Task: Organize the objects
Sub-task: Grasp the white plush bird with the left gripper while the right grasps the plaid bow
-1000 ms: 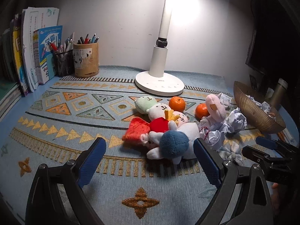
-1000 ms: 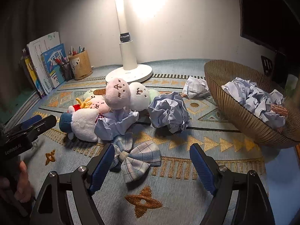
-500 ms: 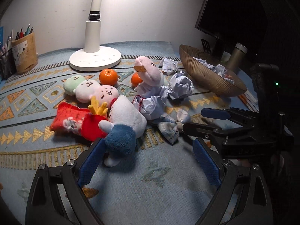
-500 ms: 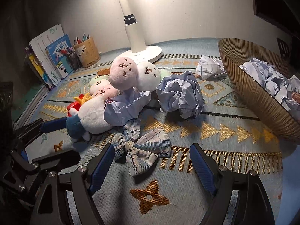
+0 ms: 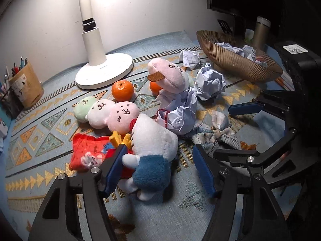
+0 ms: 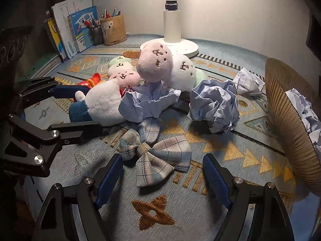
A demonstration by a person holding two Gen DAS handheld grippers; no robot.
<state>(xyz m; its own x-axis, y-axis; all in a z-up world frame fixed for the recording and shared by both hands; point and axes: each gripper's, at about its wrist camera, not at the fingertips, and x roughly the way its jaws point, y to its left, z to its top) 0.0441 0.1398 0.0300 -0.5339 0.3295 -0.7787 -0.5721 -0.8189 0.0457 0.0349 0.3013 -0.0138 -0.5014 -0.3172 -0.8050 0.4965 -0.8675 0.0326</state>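
Altogether two oranges [image 5: 122, 90], two plush strings (three heads [image 5: 124, 116] each)

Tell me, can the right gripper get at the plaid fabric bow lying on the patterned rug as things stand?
Probably yes. The right gripper stands open just short of the plaid fabric bow, with only bare rug between them. The crumpled blue paper ball and the left gripper sit off to either side.

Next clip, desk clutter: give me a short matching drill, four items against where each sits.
Items
1. plaid bow
2. white plush
3. tangerine
4. pen cup

Places
A. beside the books
B. by the lamp base
C. between the left gripper's closing jaws
D. ahead of the right gripper's open jaws

Pairs: 1-D, 2-C, 3-B, 4-A
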